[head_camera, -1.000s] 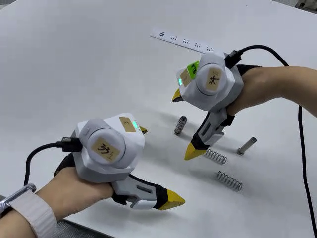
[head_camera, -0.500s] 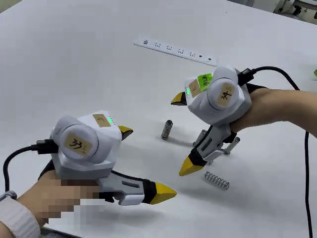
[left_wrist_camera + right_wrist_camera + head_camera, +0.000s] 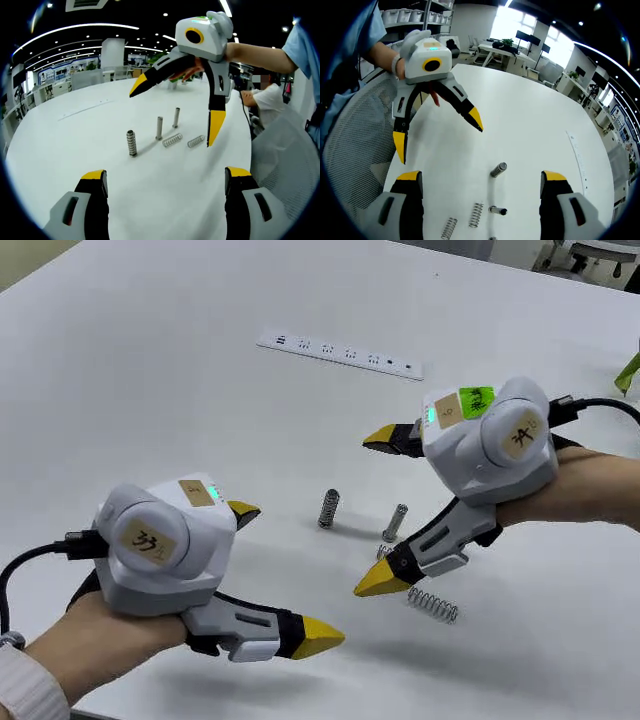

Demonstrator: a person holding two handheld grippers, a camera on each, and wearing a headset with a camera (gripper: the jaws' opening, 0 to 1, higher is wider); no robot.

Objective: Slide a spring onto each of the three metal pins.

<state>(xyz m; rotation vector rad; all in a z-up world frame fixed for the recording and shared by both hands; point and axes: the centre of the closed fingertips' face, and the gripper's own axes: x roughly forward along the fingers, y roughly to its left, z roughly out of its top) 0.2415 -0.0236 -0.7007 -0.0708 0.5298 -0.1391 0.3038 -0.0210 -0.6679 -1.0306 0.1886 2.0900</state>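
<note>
Covered spring (image 3: 383,552): lower jaw of the right gripper (image 3: 368,514) hides most of it in head view; one end shows.
Third pin (image 3: 493,238): cut by the bottom edge of the right gripper view; top only.
Green object (image 3: 630,372): cut by the right edge of head view; kind cannot be told.
Power strip (image 3: 340,352): socket detail too small to read.

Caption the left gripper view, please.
Open right gripper over one sprung pin, two bare pins, two loose springs.
</note>
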